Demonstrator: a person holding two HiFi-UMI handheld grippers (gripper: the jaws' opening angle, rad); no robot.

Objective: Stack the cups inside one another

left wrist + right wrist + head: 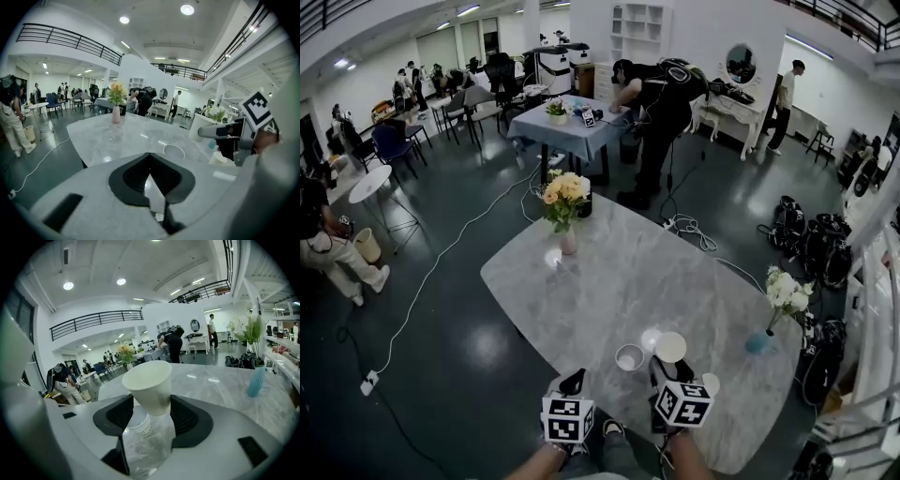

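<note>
Right claw (151, 399), closest to the viewer, is clenched on a white paper cup (147, 383). It grips the cup by its lower wall, with the mouth tipped up and forward. Below, through the gap between the jaws, a second cup (137, 420) stands upright on the marble counter (225, 385). In the head view, the held cup hangs just to the right of the second cup, close to it but not over its mouth. Left claw (149, 157) is closed on nothing, its pads meeting at the tips. It hovers at the near edge of the counter, to the left of the second cup. Nothing is nested yet. One cup is in hand, and the remaining work appears to be bringing it over the second cup, lowering it inside and letting go. Whether more cups are waiting is unclear.
</note>
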